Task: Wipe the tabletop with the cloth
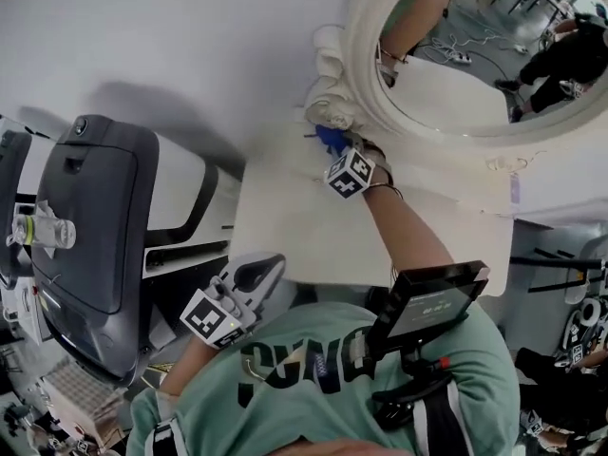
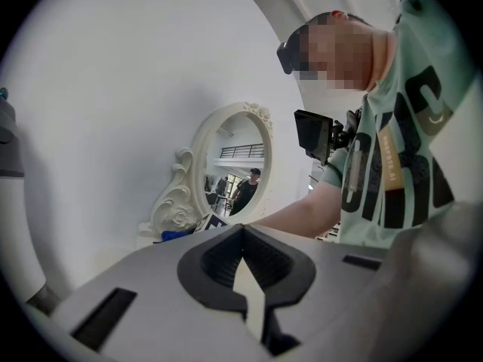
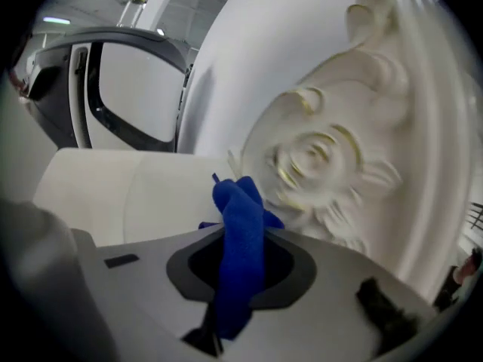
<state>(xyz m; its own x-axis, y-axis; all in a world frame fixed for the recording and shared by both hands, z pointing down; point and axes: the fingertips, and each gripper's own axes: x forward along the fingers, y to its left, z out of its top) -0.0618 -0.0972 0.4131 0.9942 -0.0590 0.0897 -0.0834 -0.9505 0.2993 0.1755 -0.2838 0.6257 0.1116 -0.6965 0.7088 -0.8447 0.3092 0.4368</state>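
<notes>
1. Right gripper [image 3: 241, 240]: fingers clamped on the bunched blue cloth [image 3: 240, 202].
2. The cloth is at the far edge of the tabletop [image 1: 304, 226], just beside the ornate mirror frame [image 1: 332, 74]. Can't tell if it touches the surface.
3. Left gripper [image 2: 241, 236]: fingers together, nothing between them, held back by the person's torso.
4. Progress: no visible dirt or streaks, so the wiped share is unclear. Probably mid-wipe, with the near area left.

The cloth [image 1: 330, 139] is mostly hidden behind the right gripper [image 1: 335, 152], and the mirror [image 1: 427, 126] runs off frame.
</notes>
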